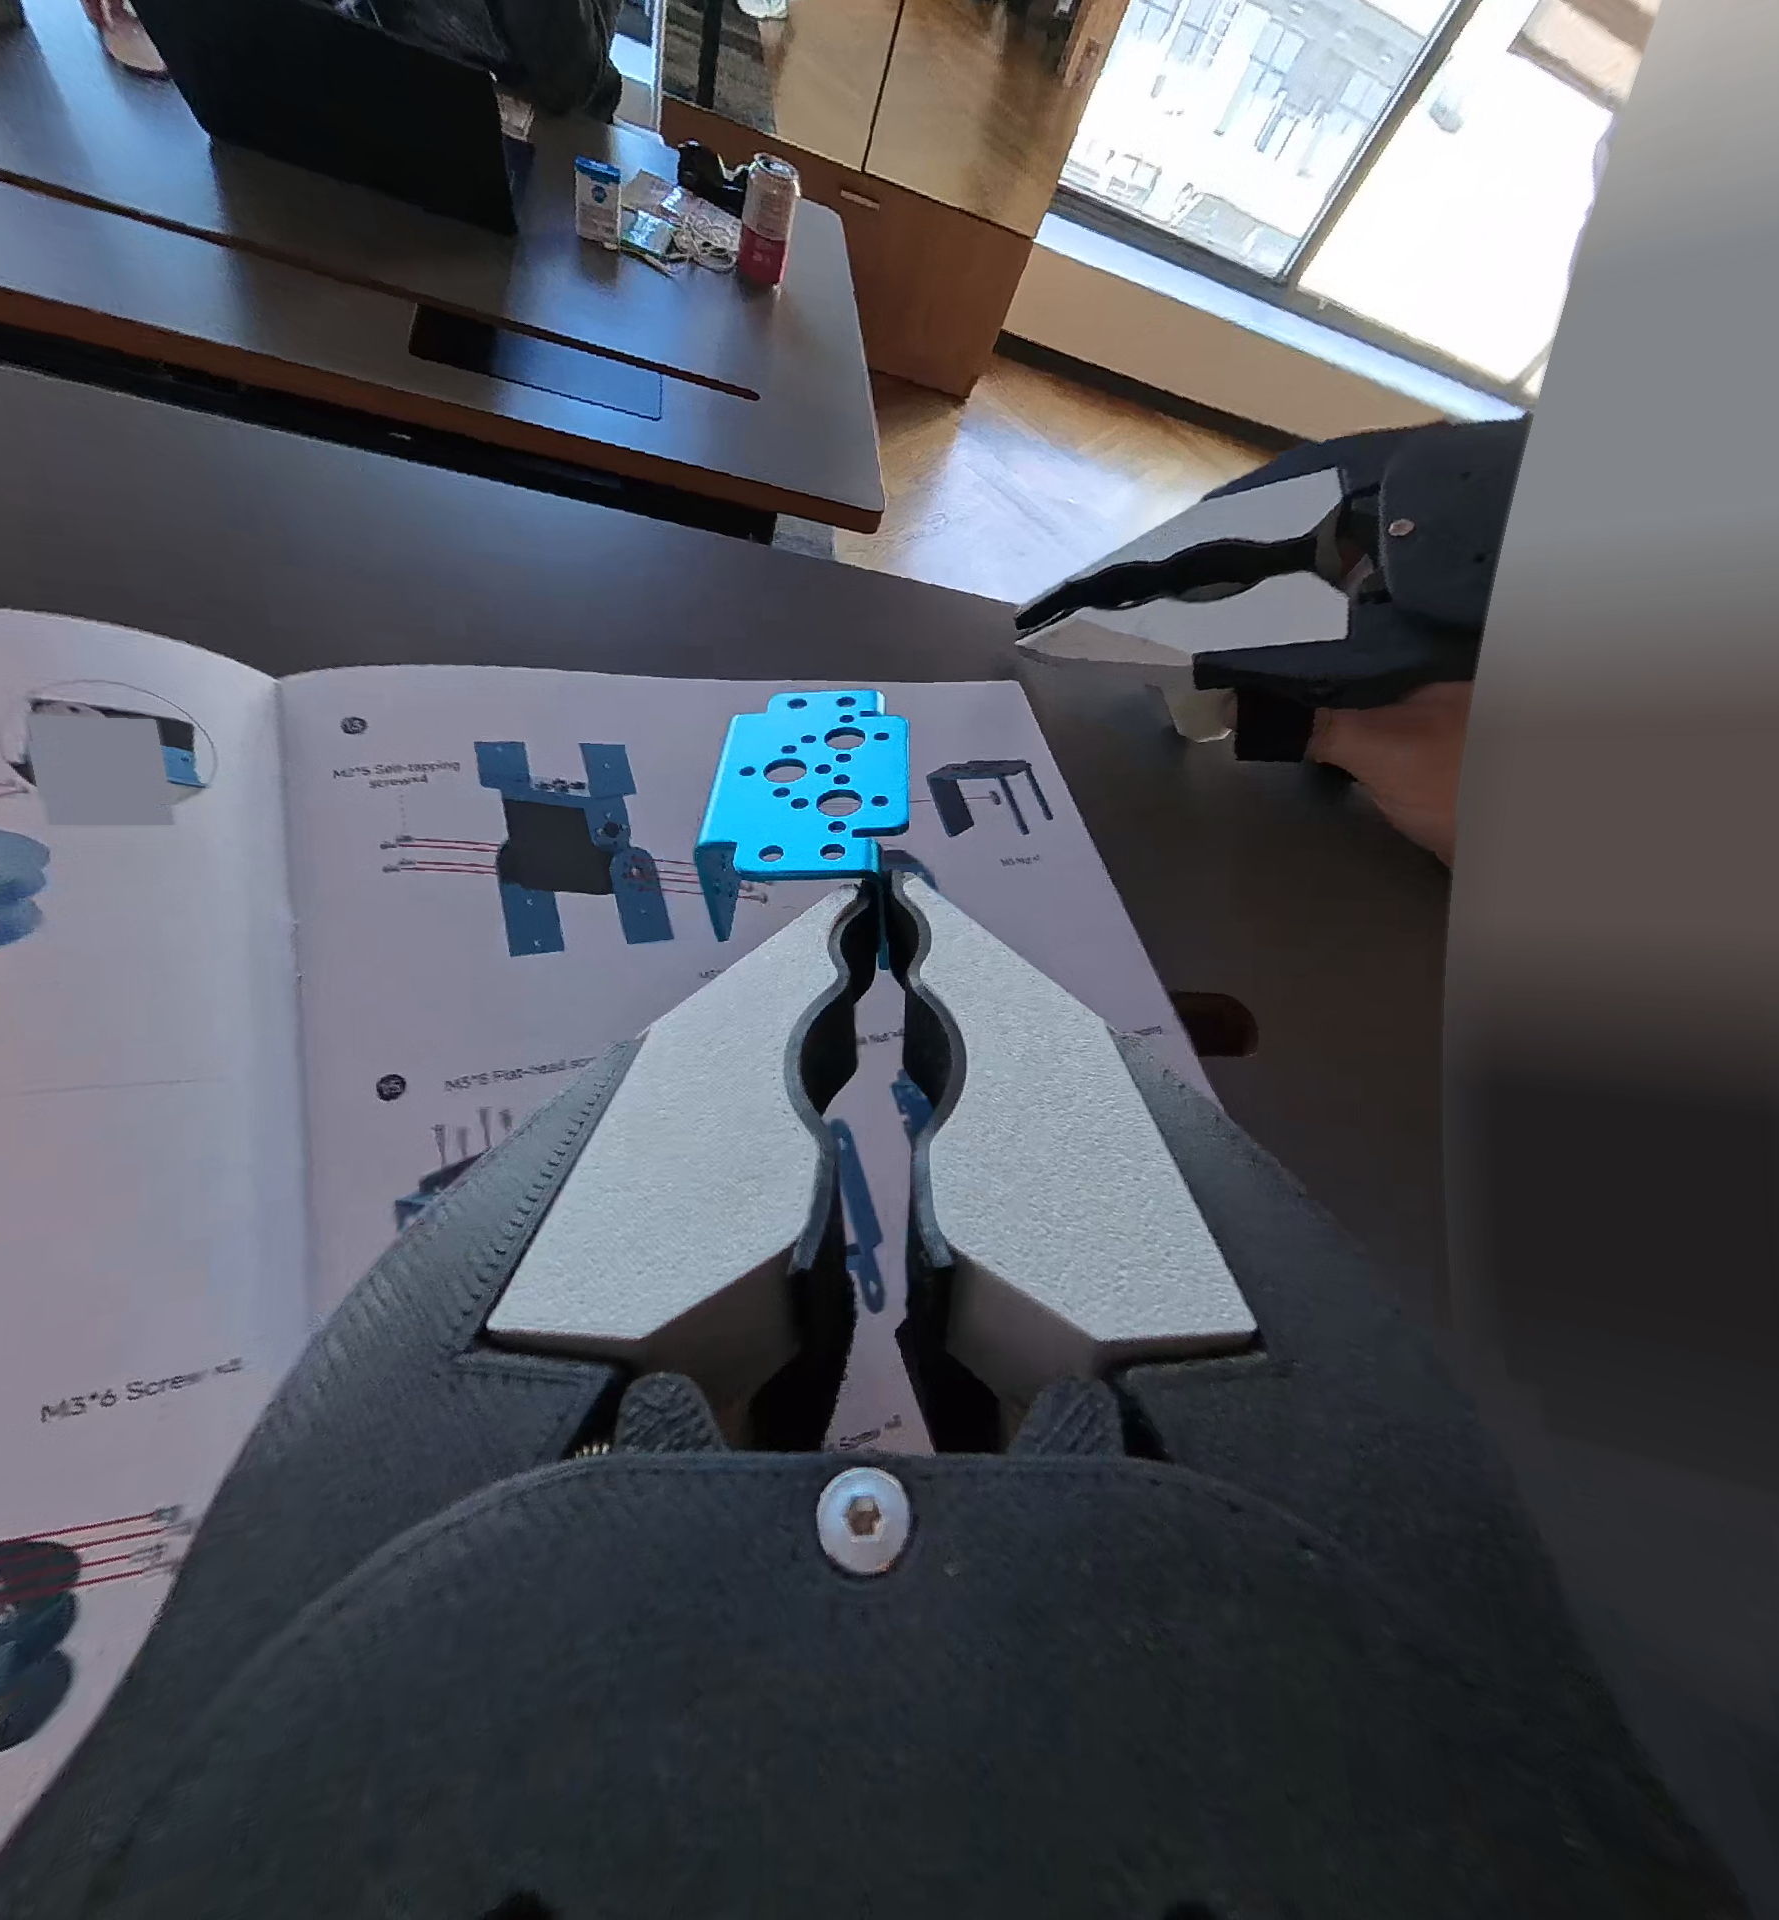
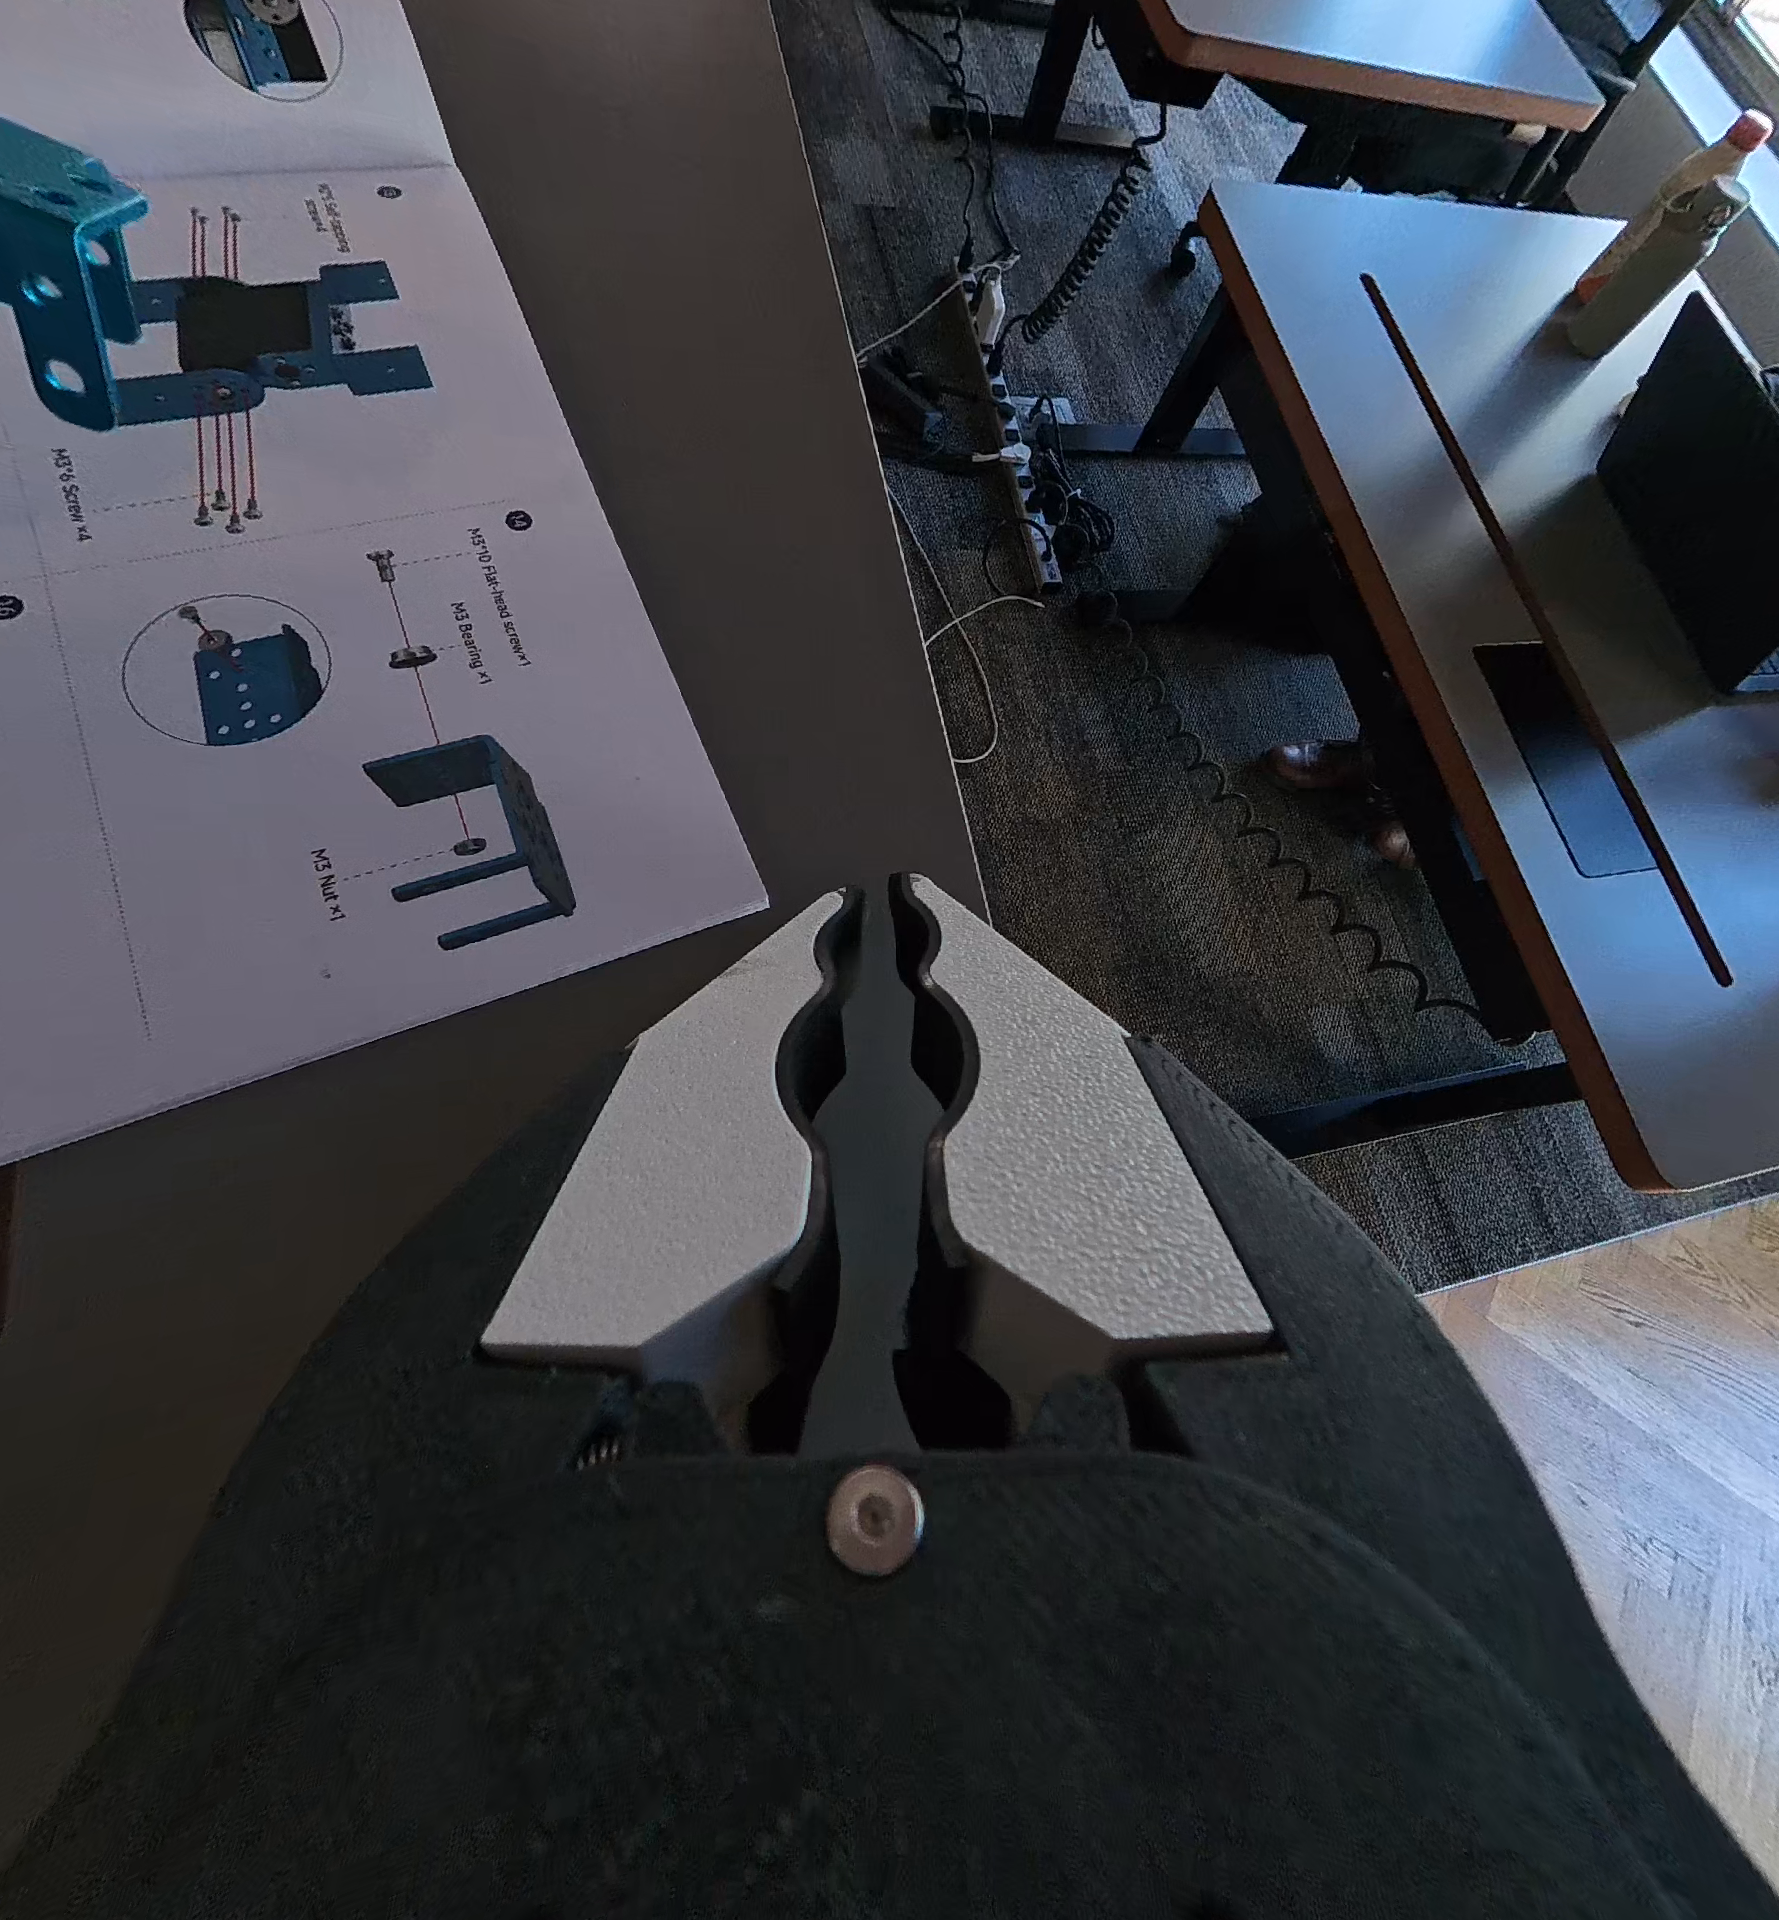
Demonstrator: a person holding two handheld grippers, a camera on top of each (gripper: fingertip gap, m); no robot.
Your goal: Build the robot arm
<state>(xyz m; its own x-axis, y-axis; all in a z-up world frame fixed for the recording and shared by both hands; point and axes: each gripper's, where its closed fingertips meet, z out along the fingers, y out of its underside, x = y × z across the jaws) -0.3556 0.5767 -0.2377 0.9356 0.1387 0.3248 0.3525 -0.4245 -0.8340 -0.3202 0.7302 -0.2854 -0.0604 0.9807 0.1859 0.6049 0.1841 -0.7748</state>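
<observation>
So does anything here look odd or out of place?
Nothing spilled or broken. The one unusual sight: the left gripper pinches a blue bracket by one flange, holding it over the open booklet. The right gripper is shut on nothing, over the table edge.

The left gripper (image 1: 877, 883) points forward and slightly down, its jaws pinched nearly together at the tips. The right gripper (image 2: 877, 894) is tilted downward with its jaws almost closed, only a thin slit between the tips, nothing in them.
</observation>
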